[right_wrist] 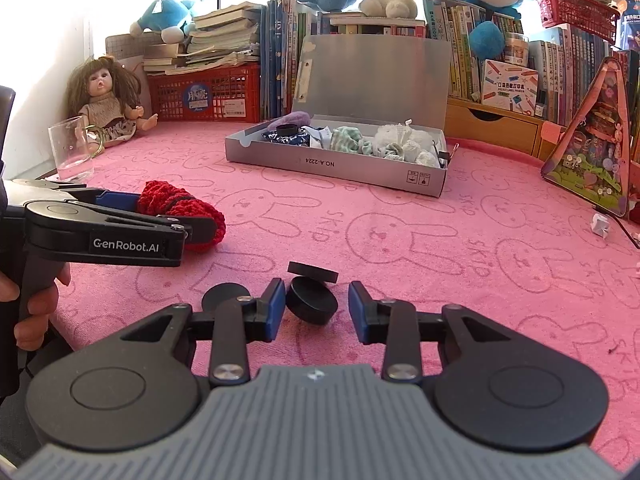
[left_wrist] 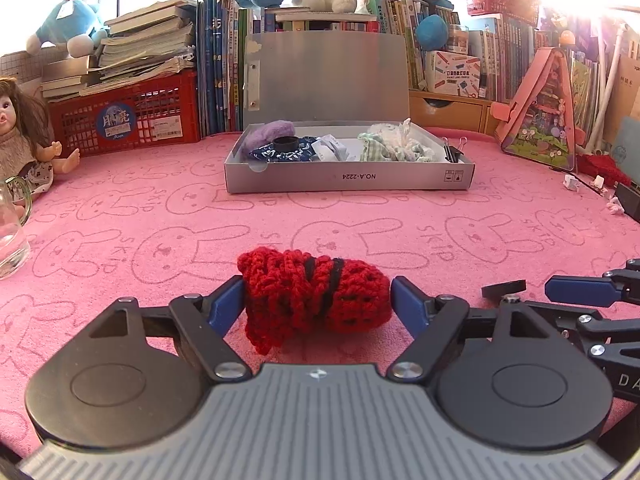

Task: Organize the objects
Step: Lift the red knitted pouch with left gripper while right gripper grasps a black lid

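Note:
A red crochet pouch [left_wrist: 316,300] with black stripes lies on the pink rabbit-print cloth [left_wrist: 160,220], between the blue pads of my left gripper [left_wrist: 316,302]. The jaws stand wide; the right pad shows a thin gap. From the right wrist view, the left gripper [right_wrist: 164,212] flanks the pouch [right_wrist: 180,204]. My right gripper [right_wrist: 316,308] straddles a tilted black disc [right_wrist: 312,304]; its left pad is at the rim and its right pad stands clear. A second disc [right_wrist: 313,272] leans behind, and a third [right_wrist: 224,294] lies at the left. The open grey box [left_wrist: 348,178] holds cloth bits.
A glass mug [right_wrist: 72,152] and a doll [right_wrist: 108,100] sit at the far left. A red crate [left_wrist: 128,116], books and plush toys line the back. A pink triangular toy house [left_wrist: 540,112] and paper scraps [left_wrist: 572,182] are at the right. A hand [right_wrist: 36,300] grips the left handle.

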`<move>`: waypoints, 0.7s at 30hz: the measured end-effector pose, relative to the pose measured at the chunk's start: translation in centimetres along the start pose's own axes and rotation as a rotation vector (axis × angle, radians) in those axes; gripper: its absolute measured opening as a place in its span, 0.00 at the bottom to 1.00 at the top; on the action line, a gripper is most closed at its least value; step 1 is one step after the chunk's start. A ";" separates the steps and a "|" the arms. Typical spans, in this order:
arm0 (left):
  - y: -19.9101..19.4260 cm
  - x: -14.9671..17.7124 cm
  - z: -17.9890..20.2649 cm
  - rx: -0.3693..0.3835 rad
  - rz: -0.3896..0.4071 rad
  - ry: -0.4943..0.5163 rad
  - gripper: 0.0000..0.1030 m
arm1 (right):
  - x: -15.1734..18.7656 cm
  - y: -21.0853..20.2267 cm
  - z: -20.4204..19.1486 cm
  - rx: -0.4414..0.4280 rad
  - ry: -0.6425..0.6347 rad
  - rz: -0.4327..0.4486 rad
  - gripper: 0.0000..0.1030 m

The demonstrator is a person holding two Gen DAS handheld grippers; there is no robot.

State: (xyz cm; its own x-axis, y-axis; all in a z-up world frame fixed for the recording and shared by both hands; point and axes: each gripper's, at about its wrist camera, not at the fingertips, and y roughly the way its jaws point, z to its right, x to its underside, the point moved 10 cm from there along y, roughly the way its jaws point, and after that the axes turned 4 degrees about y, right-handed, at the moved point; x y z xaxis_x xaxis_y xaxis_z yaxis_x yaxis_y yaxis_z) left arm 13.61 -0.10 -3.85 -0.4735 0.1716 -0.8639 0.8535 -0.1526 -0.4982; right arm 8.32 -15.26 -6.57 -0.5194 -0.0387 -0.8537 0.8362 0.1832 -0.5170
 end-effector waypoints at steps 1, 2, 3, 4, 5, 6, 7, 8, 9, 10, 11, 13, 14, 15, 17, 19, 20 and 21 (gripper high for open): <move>0.0 0.0 -0.2 -0.004 0.001 -0.004 0.82 | 0.0 0.0 0.1 0.001 0.004 0.000 0.40; 0.0 -0.1 -0.4 -0.006 0.001 -0.009 0.82 | 0.0 0.0 0.1 0.000 0.005 -0.005 0.42; 0.0 -0.1 -0.6 -0.007 0.001 -0.013 0.83 | 0.1 0.1 0.1 -0.003 0.006 -0.011 0.43; 0.0 -0.1 -0.6 -0.006 -0.001 -0.014 0.83 | 0.3 0.3 0.1 -0.009 0.008 -0.022 0.44; 0.0 0.0 -0.6 -0.005 -0.003 -0.014 0.83 | 0.5 0.4 0.0 -0.016 0.012 -0.031 0.44; 0.0 0.0 -0.5 -0.004 -0.005 -0.011 0.84 | 0.7 0.6 -0.1 -0.023 0.016 -0.039 0.44; 0.1 0.1 -0.4 -0.003 -0.006 -0.008 0.83 | 0.8 0.6 -0.2 -0.029 0.019 -0.044 0.44; 0.1 0.2 -0.3 -0.001 -0.009 -0.005 0.83 | 0.9 0.8 -0.3 -0.038 0.025 -0.050 0.44; 0.2 0.3 -0.1 0.002 -0.012 -0.004 0.83 | 1.0 0.9 -0.4 -0.045 0.030 -0.054 0.44; 0.3 0.4 0.0 0.005 -0.016 -0.005 0.83 | 1.1 1.0 -0.5 -0.050 0.035 -0.057 0.44; 0.4 0.5 0.0 0.007 -0.019 -0.005 0.83 | 1.1 1.1 -0.5 -0.052 0.038 -0.058 0.48; 0.6 0.6 0.2 0.008 -0.024 -0.003 0.84 | 1.1 1.3 -0.6 -0.040 0.037 -0.051 0.47; 0.7 0.7 0.2 0.007 -0.026 -0.002 0.84 | 1.1 1.4 -0.6 -0.027 0.037 -0.046 0.47; 0.8 0.7 0.2 0.007 -0.029 -0.002 0.84 | 1.1 1.5 -0.6 -0.017 0.035 -0.042 0.47; 1.0 0.8 0.2 0.006 -0.033 -0.003 0.84 | 1.1 1.5 -0.6 -0.004 0.030 -0.033 0.46; 1.1 0.9 0.2 0.002 -0.036 -0.005 0.84 | 1.1 1.5 -0.7 0.005 0.031 -0.027 0.43; 1.2 0.9 0.2 0.001 -0.037 -0.005 0.84 | 1.1 1.4 -0.7 0.005 0.035 -0.026 0.37; 1.3 0.9 0.2 0.001 -0.038 -0.008 0.84 | 1.0 1.3 -0.6 0.005 0.042 -0.022 0.36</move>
State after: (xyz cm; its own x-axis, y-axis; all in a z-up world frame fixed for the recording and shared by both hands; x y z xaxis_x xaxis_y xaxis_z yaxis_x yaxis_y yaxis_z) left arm 14.21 -0.33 -5.27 -0.5070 0.1695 -0.8451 0.8348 -0.1474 -0.5304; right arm 8.74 -14.43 -8.07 -0.5448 -0.0017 -0.8386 0.8251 0.1777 -0.5364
